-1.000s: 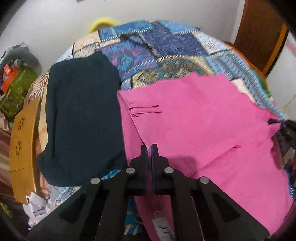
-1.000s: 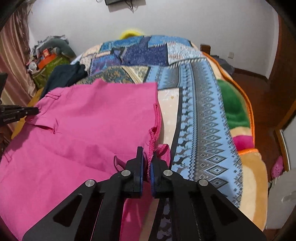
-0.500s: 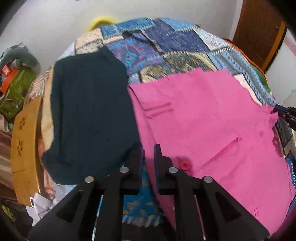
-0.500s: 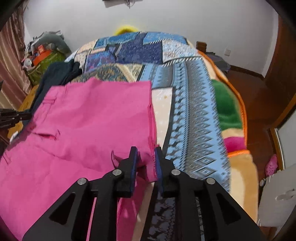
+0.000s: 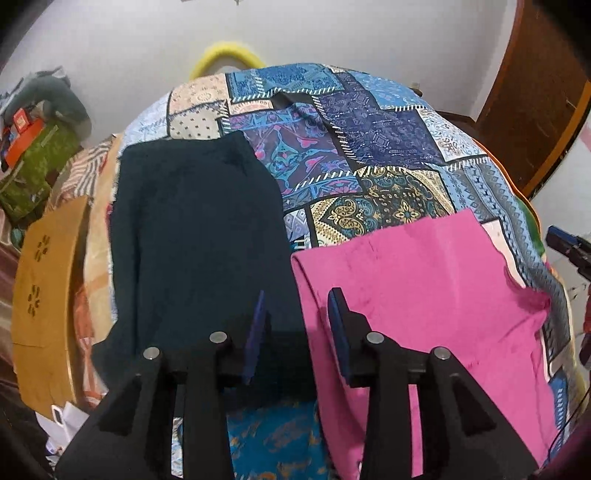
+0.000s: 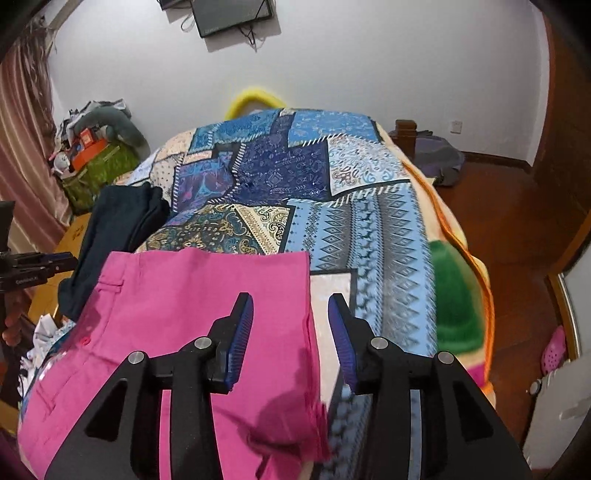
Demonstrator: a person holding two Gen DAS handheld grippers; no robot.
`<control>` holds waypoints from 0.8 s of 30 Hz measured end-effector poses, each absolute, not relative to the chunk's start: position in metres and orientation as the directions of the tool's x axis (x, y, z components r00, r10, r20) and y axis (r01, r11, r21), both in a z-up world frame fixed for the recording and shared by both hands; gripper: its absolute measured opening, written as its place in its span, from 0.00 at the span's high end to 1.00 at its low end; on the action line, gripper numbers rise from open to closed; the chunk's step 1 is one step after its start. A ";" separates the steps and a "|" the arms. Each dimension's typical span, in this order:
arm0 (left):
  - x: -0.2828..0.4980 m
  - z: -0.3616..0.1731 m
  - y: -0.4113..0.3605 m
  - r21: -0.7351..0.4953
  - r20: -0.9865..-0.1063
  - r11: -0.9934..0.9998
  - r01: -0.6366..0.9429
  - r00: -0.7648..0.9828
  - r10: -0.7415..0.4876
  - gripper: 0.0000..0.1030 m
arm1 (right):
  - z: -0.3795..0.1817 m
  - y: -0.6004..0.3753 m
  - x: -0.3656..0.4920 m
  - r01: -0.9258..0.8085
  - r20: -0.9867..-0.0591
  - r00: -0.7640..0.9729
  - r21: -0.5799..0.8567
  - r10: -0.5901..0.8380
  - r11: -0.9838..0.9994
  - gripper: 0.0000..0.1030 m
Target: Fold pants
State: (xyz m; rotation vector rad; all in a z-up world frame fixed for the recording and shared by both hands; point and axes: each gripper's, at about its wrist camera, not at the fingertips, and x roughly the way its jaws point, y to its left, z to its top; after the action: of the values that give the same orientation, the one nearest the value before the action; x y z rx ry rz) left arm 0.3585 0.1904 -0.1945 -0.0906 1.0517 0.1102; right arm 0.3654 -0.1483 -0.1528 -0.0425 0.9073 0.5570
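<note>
**Q:** Since a second ago, what has changed?

**A:** Both sets of jaws, then clamped on the pink cloth, now stand wide apart and hold nothing. The pink pants lie folded and flat on the bed.

**Q:** How are the grippers posed?

**A:** The left gripper hovers above the seam where the pants' left edge meets a dark garment, one finger over each. The right gripper hovers over the pants' right edge, its left finger above pink cloth and its right finger above the patterned bedspread. Both point along the bed toward the white wall.

**Q:** What surrounds the pants?

**A:** The dark garment lies just beside them on the left, touching or slightly overlapping; which lies on top cannot be told. A yellow curved object shows at the bed's far end. Green bags and clutter stand by the far left corner. A tan wooden panel runs along the bed's left side.

**Q:** What does one view show that the other lacks?

**A:** The right wrist view alone shows a wall-mounted screen, the wooden floor, a pink curtain, and the left gripper's tip at the frame's left edge. The left wrist view alone shows a brown door, with the right gripper's tip at its right edge.
</note>
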 end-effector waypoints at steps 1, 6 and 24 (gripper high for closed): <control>0.365 -0.199 0.191 -0.035 -0.875 0.990 -0.135 0.484 0.035 0.66 | -0.157 -0.145 0.371 -0.477 -0.764 0.472 0.199 0.440 0.856 0.63; 0.388 -0.221 0.192 -0.070 -0.894 0.989 -0.130 0.447 -0.005 0.66 | -0.181 -0.126 0.398 -0.483 -0.809 0.412 0.196 0.419 0.853 0.63; 0.407 -0.248 0.191 -0.006 -0.897 0.993 -0.119 0.440 0.047 0.90 | -0.242 -0.075 0.449 -0.509 -0.883 0.337 0.121 0.327 0.852 0.80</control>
State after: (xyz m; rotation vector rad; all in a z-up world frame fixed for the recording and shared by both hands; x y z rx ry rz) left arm 0.4074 0.1906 -0.2485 -0.0718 1.1102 0.1034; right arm 0.4494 -0.0750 -0.2423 -0.1890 1.0994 0.5492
